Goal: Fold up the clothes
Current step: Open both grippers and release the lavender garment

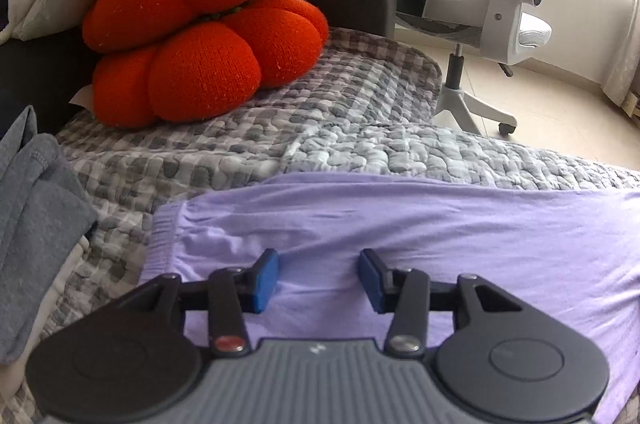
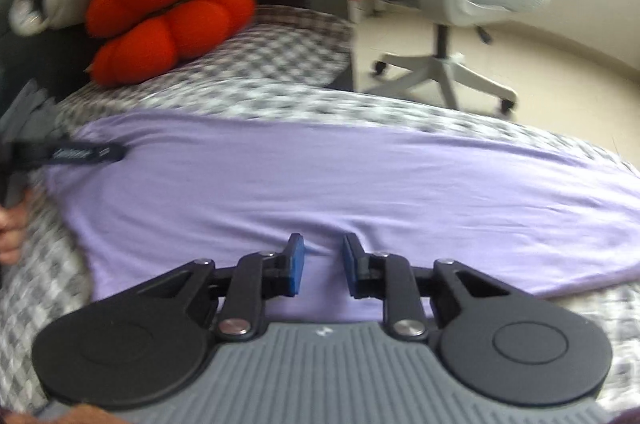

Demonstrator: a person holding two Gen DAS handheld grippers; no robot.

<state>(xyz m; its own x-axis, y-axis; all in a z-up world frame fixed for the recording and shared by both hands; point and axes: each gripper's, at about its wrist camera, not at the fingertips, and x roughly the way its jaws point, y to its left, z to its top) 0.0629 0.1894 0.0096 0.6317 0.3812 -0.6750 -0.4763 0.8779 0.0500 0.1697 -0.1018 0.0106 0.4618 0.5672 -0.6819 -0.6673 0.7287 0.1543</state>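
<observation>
My left gripper (image 1: 318,280) has its fingers spread with nothing between them, the blue pads low over the lilac garment (image 1: 400,224), whether touching the cloth I cannot tell. My right gripper (image 2: 322,264) is spread too, a little narrower, and empty, also low over the garment (image 2: 320,175). The cloth lies directly ahead of and under both sets of fingers, spread flat on the bed (image 1: 360,91), its long axis running left to right across both views, so either gripper meets it broadside. The left is nearer the gathered, elastic-looking end (image 1: 164,236) toward the bed's left side; the right sits nearer the middle of the near edge, with the other end running toward the bed's right side. From these views I would judge it could be laid out for a fold or be one layer already doubled over; I cannot tell which. The garment's right end is cut off in both views, and the right view is smeared. Beyond lies a red cushion (image 1: 208,19) by the bed's far edge, and grey clothes (image 1: 32,207) at the left.
</observation>
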